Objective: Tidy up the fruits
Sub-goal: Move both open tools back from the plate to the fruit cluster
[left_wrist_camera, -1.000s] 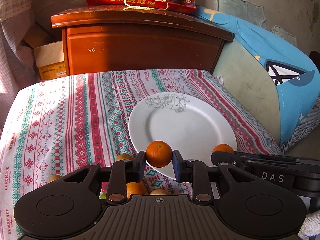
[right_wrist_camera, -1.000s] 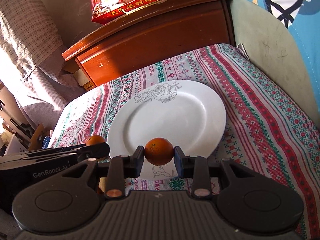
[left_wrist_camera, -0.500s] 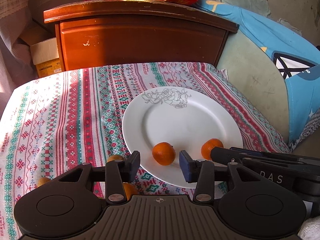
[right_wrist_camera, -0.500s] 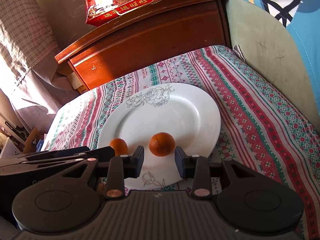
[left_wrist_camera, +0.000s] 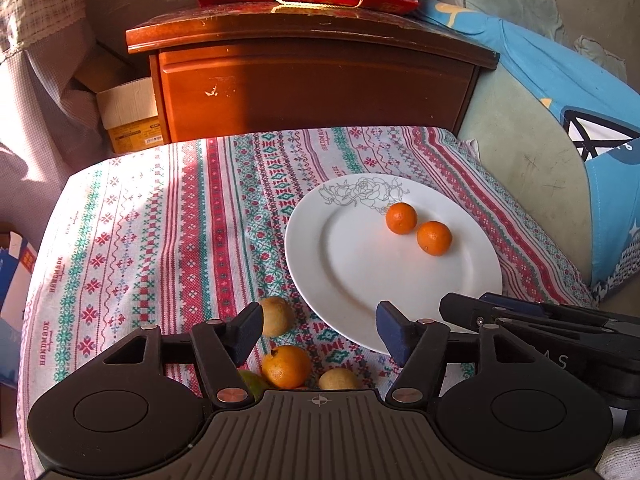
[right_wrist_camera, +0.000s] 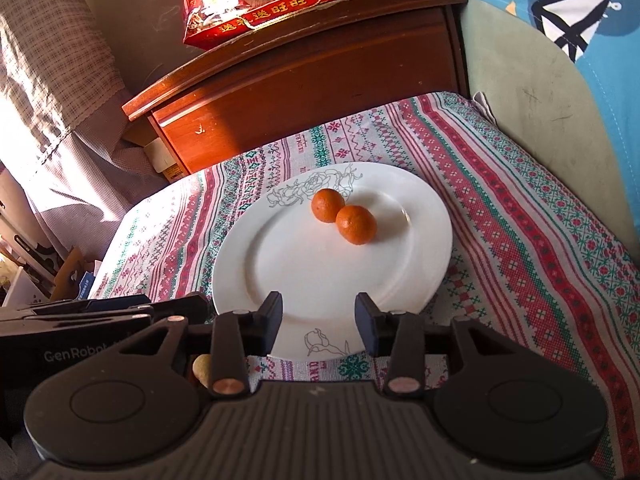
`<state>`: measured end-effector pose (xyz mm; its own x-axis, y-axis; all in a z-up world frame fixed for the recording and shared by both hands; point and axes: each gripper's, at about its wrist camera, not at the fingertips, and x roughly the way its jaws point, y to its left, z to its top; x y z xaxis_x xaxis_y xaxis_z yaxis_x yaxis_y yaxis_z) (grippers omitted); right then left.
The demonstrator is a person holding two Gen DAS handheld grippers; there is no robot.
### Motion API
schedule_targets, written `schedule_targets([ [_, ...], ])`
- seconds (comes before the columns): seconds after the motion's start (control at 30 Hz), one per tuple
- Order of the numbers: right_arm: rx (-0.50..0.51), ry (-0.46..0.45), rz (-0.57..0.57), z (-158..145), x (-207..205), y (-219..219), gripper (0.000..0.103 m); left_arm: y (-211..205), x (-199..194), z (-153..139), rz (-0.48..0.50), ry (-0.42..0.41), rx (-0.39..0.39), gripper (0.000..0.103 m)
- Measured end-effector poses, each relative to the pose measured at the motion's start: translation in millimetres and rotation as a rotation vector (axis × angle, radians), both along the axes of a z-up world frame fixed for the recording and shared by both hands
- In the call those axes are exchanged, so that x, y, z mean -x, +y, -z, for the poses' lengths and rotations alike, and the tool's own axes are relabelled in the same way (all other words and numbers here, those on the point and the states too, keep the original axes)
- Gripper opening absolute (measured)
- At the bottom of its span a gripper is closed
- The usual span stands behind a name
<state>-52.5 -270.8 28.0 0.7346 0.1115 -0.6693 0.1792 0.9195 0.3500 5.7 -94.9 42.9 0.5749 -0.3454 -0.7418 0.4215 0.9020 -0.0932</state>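
A patterned tablecloth (left_wrist_camera: 168, 240) with red and green embroidered bands covered the low table. A white plate (left_wrist_camera: 360, 280) with a grey rose outline lay on it toward the right. Just off the plate's near-left rim, directly on the cloth, lay a yellowish fruit (left_wrist_camera: 276, 316), an orange (left_wrist_camera: 286, 366), another yellowish fruit (left_wrist_camera: 338, 379) and a partly hidden green fruit (left_wrist_camera: 252, 382).

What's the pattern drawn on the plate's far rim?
A grey line-drawn rose sprig on the white plate, clearest in the right wrist view.
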Motion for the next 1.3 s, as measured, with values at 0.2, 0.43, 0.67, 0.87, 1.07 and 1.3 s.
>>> schedule_targets([
  [0.2,0.008,-0.012,-0.024,-7,9,14,0.044,8,9,-4,-0.016,-0.012,-0.026,0.063],
  [0.43,0.003,-0.016,-0.052,-7,18,29,0.044,27,19,-4,-0.052,0.002,-0.031,0.063],
  [0.67,0.002,-0.006,-0.085,-2,30,44,0.044,54,28,-5,-0.096,-0.005,-0.03,0.063],
  [0.87,0.001,0.005,-0.122,1,36,55,0.045,87,28,-6,-0.152,-0.016,-0.027,0.063],
  [1.07,0.0,0.015,-0.156,6,40,67,0.045,119,25,-4,-0.216,-0.013,-0.025,0.063],
  [1.3,0.016,0.026,-0.204,11,40,81,0.045,144,26,2,-0.253,-0.005,-0.031,0.063],
])
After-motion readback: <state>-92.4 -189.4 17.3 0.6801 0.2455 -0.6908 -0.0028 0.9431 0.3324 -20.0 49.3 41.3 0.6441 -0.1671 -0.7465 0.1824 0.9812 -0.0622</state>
